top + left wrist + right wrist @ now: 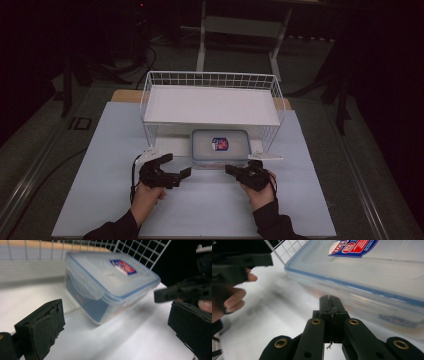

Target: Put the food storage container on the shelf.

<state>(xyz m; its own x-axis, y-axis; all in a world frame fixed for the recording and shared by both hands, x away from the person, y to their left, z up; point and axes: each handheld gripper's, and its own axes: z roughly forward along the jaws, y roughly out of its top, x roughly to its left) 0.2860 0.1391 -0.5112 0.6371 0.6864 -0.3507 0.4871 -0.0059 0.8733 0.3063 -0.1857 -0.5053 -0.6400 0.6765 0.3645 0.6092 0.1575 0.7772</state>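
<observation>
1. While the clear rectangular plastic food container with a blue-sealed snap lid [220, 147] sits on the pale worktop [100, 190], tucked under the front edge of the white wire basket rack [210, 80], both tools wait just in front of it, one at each front corner.
2. The left hand-held gripper [175, 165] has its jaws spread wide, nothing between them; its own view shows the container ahead, between the two black foam pads [41, 325].
3. The right hand-held gripper [231, 170] has its jaws pressed together on nothing, tips close to the container's front wall, apparently not touching it.
4. Handling, as a judgement: the box looks stiff and smooth, so pads may slip on its glossy walls. It seems light, though whatever shows dimly inside cannot be made out.
5. The best hold is probably across the short sides beneath the lid rim, or on a side latch flap [86, 287], where the ledge stops the pads from sliding.
6. Sliding it out from under the rack before lifting would avoid knocking the wire.
</observation>
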